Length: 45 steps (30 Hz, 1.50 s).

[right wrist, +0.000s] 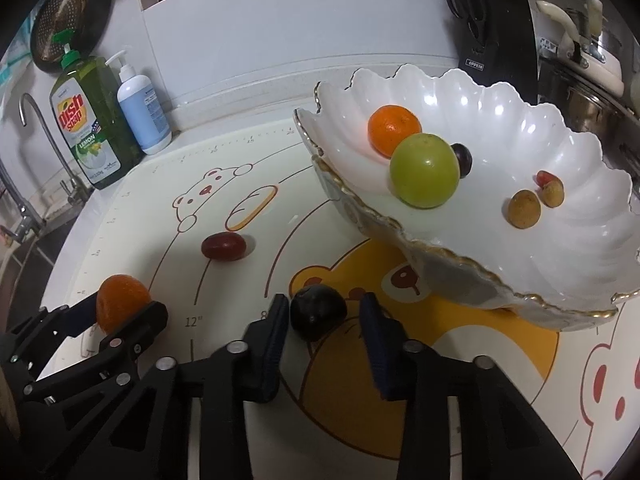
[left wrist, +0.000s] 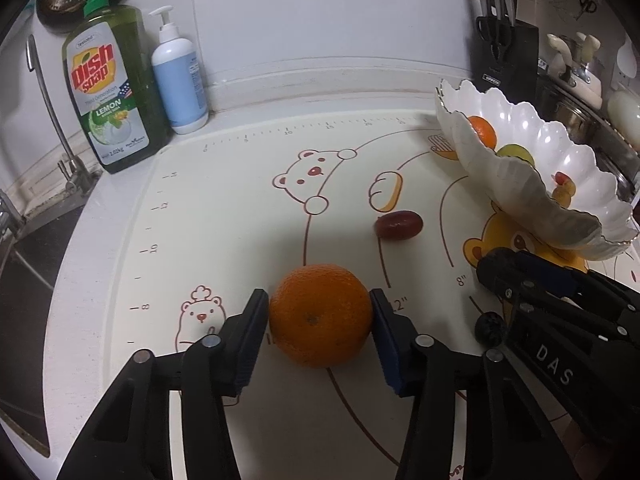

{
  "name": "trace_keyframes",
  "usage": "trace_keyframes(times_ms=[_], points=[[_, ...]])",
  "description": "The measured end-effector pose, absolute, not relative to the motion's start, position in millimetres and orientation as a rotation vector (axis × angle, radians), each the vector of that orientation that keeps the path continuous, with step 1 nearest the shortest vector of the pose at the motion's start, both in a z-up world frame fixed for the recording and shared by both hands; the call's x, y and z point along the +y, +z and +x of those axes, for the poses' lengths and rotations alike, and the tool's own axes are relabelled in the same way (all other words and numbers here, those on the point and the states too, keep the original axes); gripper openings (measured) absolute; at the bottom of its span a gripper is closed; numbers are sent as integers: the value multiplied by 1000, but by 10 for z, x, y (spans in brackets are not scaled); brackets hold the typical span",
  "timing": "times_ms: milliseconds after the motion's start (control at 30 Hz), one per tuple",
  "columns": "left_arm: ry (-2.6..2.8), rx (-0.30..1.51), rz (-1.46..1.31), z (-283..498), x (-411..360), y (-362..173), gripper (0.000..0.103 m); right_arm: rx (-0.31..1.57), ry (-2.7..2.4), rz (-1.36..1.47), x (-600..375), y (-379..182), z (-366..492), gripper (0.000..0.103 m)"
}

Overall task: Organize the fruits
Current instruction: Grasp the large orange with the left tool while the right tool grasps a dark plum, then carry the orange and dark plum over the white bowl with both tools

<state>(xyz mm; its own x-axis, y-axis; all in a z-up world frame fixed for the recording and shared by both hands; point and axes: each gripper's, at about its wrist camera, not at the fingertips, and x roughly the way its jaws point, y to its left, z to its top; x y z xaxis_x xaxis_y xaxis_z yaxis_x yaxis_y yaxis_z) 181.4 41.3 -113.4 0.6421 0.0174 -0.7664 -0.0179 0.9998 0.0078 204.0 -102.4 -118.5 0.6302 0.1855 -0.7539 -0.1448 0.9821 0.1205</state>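
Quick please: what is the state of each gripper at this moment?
Left gripper: closed on the orange, both pads touching it.
Right gripper: around the dark grape; left pad touches, right pad shows a gap, so not gripped yet.

I've got the orange point(left wrist: 320, 314) left of the bowl point(right wrist: 520, 80), dark grape point(right wrist: 318, 312) just before it, red grape point(right wrist: 223, 245) between.

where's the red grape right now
The red grape lies loose on the cartoon bear mat, beyond the orange, left of the scalloped white bowl.
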Motion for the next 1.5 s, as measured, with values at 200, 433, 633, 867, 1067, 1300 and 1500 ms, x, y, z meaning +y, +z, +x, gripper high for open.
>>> trace_keyframes(times_ms=[200, 433, 633, 867, 1067, 1300, 1500], points=[[13, 873, 0, 1807, 407, -1124, 47, 865, 196, 39, -994, -1186, 2037, 28], [23, 873, 1, 1777, 416, -1101, 46, 847, 190, 40, -1015, -1142, 1981, 28], [21, 851, 8, 1710, 406, -993, 46, 829, 193, 48, -1047, -1052, 1880, 28], [4, 815, 23, 1615, 318, -808, 46, 792, 190, 62, -1138, -883, 1727, 28], [-25, 791, 39, 1567, 163, -668, 46, 762, 174, 77, -1276, -738, 1619, 28], [-63, 766, 55, 1551, -43, -501, 46, 730, 144, 97, -1498, -592, 1540, 28], [-95, 733, 72, 1578, -247, -326, 46, 701, 113, 107, -1684, -442, 1503, 28]])
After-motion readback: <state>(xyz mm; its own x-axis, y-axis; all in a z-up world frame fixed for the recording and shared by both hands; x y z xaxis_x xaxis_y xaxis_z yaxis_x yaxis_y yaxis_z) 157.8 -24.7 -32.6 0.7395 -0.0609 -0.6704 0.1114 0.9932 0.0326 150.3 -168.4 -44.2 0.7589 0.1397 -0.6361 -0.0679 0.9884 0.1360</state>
